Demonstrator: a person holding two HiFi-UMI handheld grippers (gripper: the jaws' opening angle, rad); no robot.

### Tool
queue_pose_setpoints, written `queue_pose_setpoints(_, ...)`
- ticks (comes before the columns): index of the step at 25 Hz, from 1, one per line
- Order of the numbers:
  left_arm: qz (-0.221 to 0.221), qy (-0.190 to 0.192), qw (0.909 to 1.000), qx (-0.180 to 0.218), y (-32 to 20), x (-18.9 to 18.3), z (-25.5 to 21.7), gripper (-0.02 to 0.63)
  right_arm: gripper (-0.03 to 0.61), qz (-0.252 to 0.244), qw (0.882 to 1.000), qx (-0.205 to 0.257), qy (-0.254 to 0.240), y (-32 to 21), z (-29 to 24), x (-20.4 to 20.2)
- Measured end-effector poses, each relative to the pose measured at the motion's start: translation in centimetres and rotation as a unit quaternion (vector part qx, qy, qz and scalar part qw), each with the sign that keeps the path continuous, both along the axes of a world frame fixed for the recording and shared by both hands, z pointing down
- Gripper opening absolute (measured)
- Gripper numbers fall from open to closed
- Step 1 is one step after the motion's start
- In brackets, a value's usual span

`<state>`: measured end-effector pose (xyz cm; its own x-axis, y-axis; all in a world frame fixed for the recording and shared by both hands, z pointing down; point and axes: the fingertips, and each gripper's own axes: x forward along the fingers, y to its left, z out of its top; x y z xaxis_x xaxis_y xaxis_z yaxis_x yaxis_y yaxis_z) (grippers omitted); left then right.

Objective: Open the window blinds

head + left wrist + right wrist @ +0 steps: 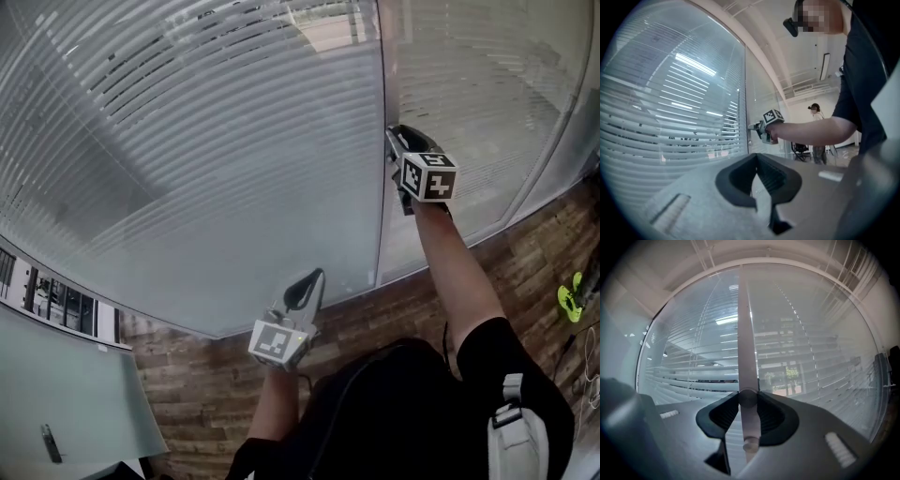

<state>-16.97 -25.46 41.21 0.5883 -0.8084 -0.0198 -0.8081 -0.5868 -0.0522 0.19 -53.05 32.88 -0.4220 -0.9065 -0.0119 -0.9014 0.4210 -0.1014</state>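
Note:
Horizontal white blinds [187, 141] cover the glass wall in front of me, and their slats [811, 357] stand partly tilted, with trees and a building showing between them. A pale, round tilt wand [745, 357] hangs upright in front of the blinds. My right gripper [394, 133] is raised to the blinds and shut on this wand, whose lower end sits between the pads [725, 416]. In the left gripper view the right gripper [753, 126] shows at the glass. My left gripper [305, 284] is held lower and nearer to me, shut on nothing, its tips [756, 155] meeting.
A plank-patterned floor [375, 305] runs along the foot of the glass. A pale glass panel [56, 394] stands at the lower left. A green object [568, 300] and cables lie at the far right. Another person [816, 112] stands in the room behind.

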Motion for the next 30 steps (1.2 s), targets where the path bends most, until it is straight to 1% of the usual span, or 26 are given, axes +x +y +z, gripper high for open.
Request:
queue_pose_setpoints(2, -0.004, 0.002, 1.0, -0.001, -0.2, -0.2, 0.3, 0.005, 0.124, 0.001, 1.0, -0.002, -0.003, 0.0, 0.1, 0.1)
queue_pose_setpoints(6, 0.006, 0.004, 1.0, 0.0, -0.1, 0.3, -0.8, 0.005, 0.126, 0.001, 1.0, 0.0, -0.001, -0.1, -0.2, 0.0)
queue_pose_setpoints(13, 0.013, 0.001, 0.9999, 0.004, -0.1, 0.6, -0.9, 0.005, 0.126, -0.002, 1.0, 0.0, 0.002, -0.1, 0.0, -0.1)
queue_pose_setpoints(19, 0.016, -0.001, 0.9998, 0.011, -0.1, 0.8, -0.8, 0.005, 0.13, -0.018, 1.0, 0.002, 0.004, -0.2, -0.1, -0.2)
queue_pose_setpoints(20, 0.016, 0.0, 0.9999, 0.006, 0.0, 0.9, -0.9, 0.005, 0.137, -0.023, 1.0, 0.003, 0.005, -0.2, -0.1, -0.1)
queue_pose_setpoints(22, 0.015, -0.001, 0.9999, 0.005, 0.0, 0.8, -0.7, 0.005, 0.175, -0.028, 1.0, 0.007, 0.011, -0.1, -0.1, 0.2)
queue_pose_setpoints(24, 0.014, -0.005, 0.9997, 0.017, -0.2, 0.5, -0.2, 0.005, 0.218, -0.036, 0.999, 0.013, 0.027, 0.2, 0.0, 0.2)
queue_pose_setpoints(25, 0.014, -0.005, 0.9998, 0.016, -0.3, 0.6, -0.2, 0.005, 0.239, -0.04, 0.998, 0.017, 0.042, 0.4, 0.1, 0.1)
queue_pose_setpoints(26, 0.016, -0.003, 0.9998, 0.009, -0.2, 0.7, -0.4, 0.005, 0.243, -0.043, 0.997, 0.023, 0.061, 0.5, 0.2, 0.0)
queue_pose_setpoints(28, 0.019, -0.001, 0.9998, 0.001, -0.1, 1.1, -0.7, 0.005, 0.256, -0.043, 0.992, 0.038, 0.116, 0.6, 0.4, -0.1)
queue_pose_setpoints(30, 0.019, 0.0, 0.9998, 0.009, -0.2, 1.0, -0.5, 0.005, 0.259, -0.039, 0.981, 0.06, 0.182, 1.0, 0.2, -0.4)
